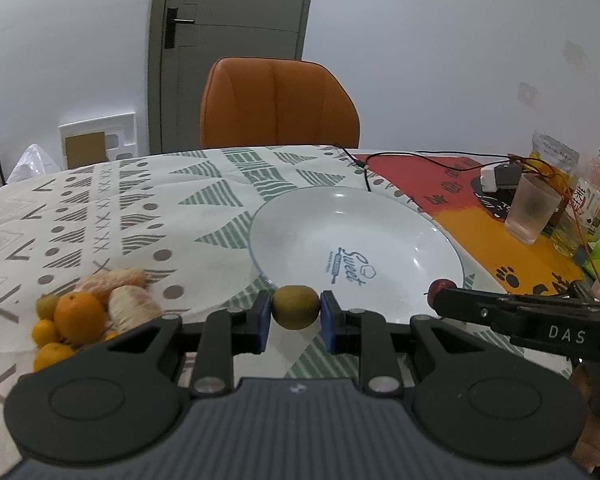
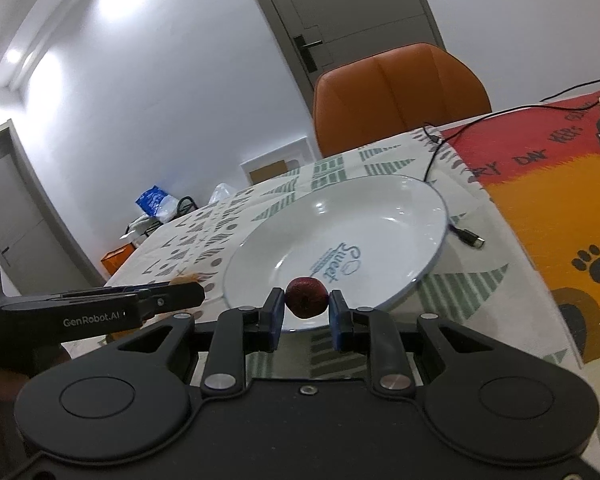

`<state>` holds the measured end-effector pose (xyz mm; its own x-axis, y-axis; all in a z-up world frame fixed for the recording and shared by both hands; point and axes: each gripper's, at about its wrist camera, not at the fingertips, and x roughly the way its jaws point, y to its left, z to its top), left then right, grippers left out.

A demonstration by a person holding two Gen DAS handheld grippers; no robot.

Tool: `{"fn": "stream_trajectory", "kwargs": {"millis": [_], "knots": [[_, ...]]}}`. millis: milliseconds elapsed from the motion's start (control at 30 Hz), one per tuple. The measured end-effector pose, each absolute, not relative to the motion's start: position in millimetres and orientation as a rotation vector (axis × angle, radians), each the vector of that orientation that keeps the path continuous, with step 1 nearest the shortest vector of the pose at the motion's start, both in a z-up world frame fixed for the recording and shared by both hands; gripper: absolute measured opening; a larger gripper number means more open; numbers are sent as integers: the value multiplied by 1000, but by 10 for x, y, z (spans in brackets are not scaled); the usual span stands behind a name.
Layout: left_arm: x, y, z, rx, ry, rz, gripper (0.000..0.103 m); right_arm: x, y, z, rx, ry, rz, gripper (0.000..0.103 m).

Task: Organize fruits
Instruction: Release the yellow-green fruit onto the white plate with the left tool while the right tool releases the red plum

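Note:
My left gripper (image 1: 295,312) is shut on a brown-green kiwi (image 1: 295,306), held just before the near rim of a white plate (image 1: 380,220) printed "Sweet". My right gripper (image 2: 308,306) is shut on a small dark red fruit (image 2: 307,297) over the plate's (image 2: 380,216) near edge; that red fruit (image 1: 440,289) also shows at the right of the left wrist view. A pile of oranges, small tangerines and net-wrapped fruit (image 1: 88,312) lies on the patterned tablecloth at the left. The plate holds nothing.
An orange chair (image 1: 278,104) stands behind the table. A black cable (image 1: 400,158), a frosted cup (image 1: 534,208), bottles (image 1: 592,188) and packets crowd the orange mat (image 2: 540,208) at the right. A USB plug (image 2: 470,238) lies beside the plate.

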<state>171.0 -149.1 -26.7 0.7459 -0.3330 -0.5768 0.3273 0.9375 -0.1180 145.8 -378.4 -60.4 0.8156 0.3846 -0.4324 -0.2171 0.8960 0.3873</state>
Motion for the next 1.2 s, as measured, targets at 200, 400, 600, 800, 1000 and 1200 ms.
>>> {"fn": "stream_trajectory", "kwargs": {"millis": [200,400,600,800,1000,1200], "knots": [[1822,-1632,-300,4,643,-376,25,1506,-3865,-615,343,518,307,22],[1914,-1817,-325,38,643,-402,25,1477,-3958,-624,361,506,288,28],[1948,-1942,-342,54,654,-403,25,1403,-4069,-599,372,484,272,28],[1898,-1903,-322,51,660,-378,29,1355,-4100,-618,386,487,263,32],[1811,-1721,-268,29,655,-330,41,1297,-4047,-610,378,480,265,50],[1686,-1533,-206,13,636,-275,66,1213,-3965,-583,363,469,263,64]]}}
